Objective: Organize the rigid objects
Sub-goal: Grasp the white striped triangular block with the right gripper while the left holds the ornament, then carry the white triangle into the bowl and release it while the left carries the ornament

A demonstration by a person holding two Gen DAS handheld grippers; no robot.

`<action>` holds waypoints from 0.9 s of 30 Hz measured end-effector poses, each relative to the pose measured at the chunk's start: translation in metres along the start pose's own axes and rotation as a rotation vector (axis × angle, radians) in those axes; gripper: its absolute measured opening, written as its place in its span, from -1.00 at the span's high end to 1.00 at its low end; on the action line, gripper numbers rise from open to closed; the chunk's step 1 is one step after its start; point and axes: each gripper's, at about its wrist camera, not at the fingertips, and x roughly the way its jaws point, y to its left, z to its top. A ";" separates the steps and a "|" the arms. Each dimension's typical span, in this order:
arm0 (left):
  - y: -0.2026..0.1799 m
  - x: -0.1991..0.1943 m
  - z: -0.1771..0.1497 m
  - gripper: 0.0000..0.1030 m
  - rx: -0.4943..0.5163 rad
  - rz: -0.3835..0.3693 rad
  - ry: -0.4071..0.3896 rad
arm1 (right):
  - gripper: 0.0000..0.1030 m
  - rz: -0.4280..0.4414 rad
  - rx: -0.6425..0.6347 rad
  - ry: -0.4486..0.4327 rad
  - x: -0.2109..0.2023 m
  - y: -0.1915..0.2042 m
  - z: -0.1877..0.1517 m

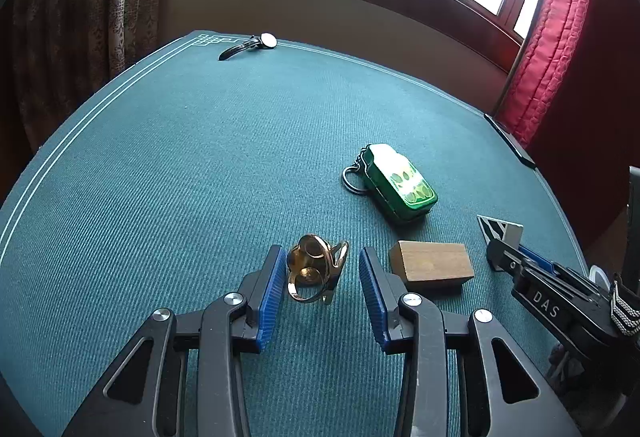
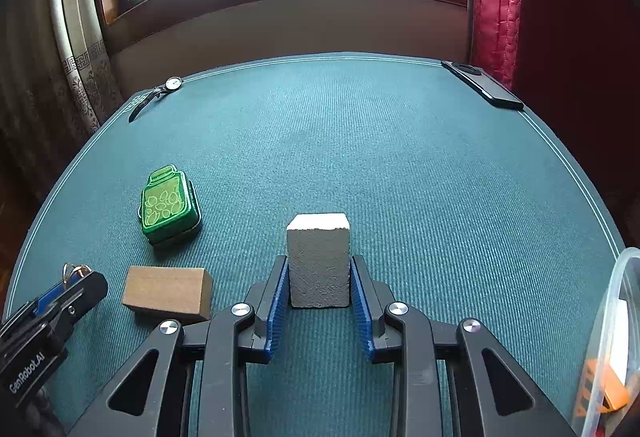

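upright, white block [image 2: 318, 261] between right gripper [image 2: 319, 279] pads.

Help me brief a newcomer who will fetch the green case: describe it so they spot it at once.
On the teal table mat under the window, look left of the white block between the right gripper's fingers. Just beyond the plain wooden block lies the green case, flat. It alone is glossy green with a leaf pattern, and has a key ring.

Left gripper [image 1: 323, 269] spread wide, low; right gripper [image 2: 319, 283] clamped, level.
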 end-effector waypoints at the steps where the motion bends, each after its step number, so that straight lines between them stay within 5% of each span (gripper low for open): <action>1: -0.001 0.000 0.000 0.23 0.002 0.002 0.000 | 0.38 0.002 -0.001 -0.002 -0.002 -0.002 -0.003; 4: -0.002 0.000 0.000 0.25 0.010 0.008 0.000 | 0.38 0.006 -0.005 -0.004 -0.009 -0.006 -0.010; 7: -0.004 0.001 -0.001 0.51 0.020 0.006 0.004 | 0.38 0.017 -0.001 -0.005 -0.014 -0.009 -0.016; 27: -0.025 -0.028 -0.010 0.51 0.086 0.015 -0.072 | 0.39 0.088 0.037 -0.063 -0.072 -0.039 -0.048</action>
